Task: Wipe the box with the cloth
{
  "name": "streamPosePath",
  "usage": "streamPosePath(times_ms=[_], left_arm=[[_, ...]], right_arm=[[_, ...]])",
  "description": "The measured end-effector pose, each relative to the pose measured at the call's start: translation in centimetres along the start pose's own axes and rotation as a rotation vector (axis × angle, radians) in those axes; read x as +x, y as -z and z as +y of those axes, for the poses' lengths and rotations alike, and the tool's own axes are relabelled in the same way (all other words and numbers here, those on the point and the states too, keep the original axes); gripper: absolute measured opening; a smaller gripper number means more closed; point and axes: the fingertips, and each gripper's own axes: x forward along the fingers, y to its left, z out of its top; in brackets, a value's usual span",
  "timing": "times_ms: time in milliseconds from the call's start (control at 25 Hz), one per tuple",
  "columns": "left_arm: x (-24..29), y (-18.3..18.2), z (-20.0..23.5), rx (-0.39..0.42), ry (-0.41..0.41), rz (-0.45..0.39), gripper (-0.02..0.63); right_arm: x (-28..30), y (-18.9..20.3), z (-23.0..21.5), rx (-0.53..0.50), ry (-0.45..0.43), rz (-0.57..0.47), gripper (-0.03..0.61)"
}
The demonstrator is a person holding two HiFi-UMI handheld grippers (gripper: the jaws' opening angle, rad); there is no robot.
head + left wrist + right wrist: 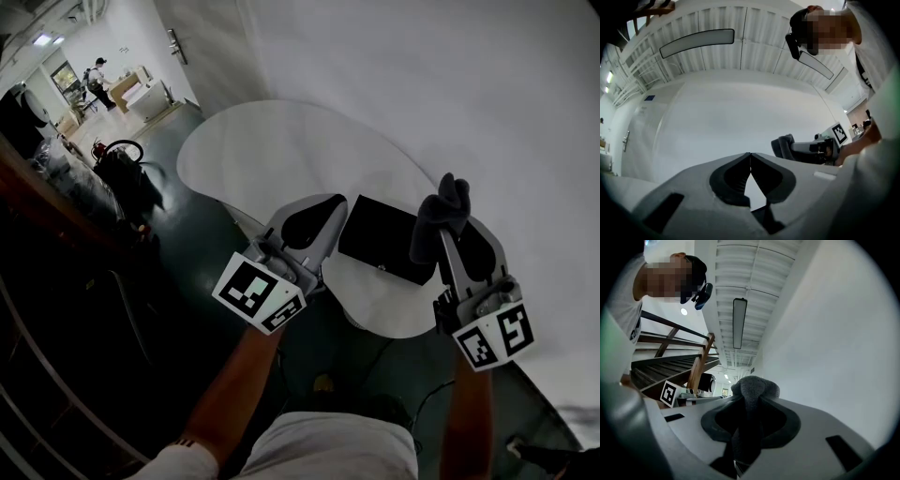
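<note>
Jaws together: left gripper (336,202), right gripper (448,229)

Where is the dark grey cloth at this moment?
Head view, right side: the dark grey cloth is clamped in the right gripper, overlapping the right end of the flat black box.

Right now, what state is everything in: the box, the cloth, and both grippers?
left gripper, jaws shut, empty.
right gripper, jaws shut on the cloth.
cloth, bunched up, sticking out past the jaws.
box, lying flat on the table.
</note>
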Motion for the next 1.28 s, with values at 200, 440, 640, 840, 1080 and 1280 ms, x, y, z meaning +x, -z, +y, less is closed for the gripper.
streamPosePath(times_ms=[200, 440, 640, 840, 1080, 1280], left_arm=[[1.6, 0.8, 0.6, -0.001, 0.022, 0.014, 0.015], [3.7, 2.3, 1.3, 0.013, 0.020, 0.047, 0.015], [5.7, 3.3, 1.6, 0.037, 0.002, 0.073, 0.015], [7.7, 4.1, 1.8, 0.070, -0.024, 0.103, 0.015], [9.3, 5.3, 2.5, 0.117, -0.032, 0.153, 0.017], [10.8, 8.2, 3.9, 0.143, -0.018, 0.250, 0.017]], right_arm=[[0.6, 0.0, -1.0, -0.016, 0.019, 0.019, 0.094], [1.1, 0.2, -2.7, -0.053, 0.003, 0.033, 0.094], [1.6, 0.6, -5.3, -0.054, -0.009, 0.032, 0.094], [1.9, 0.8, -8.2, -0.043, -0.026, 0.028, 0.094], [2.3, 2.2, -11.2, -0.024, -0.004, 0.079, 0.094], [2.7, 4.2, -13.5, 0.020, 0.039, 0.149, 0.094]])
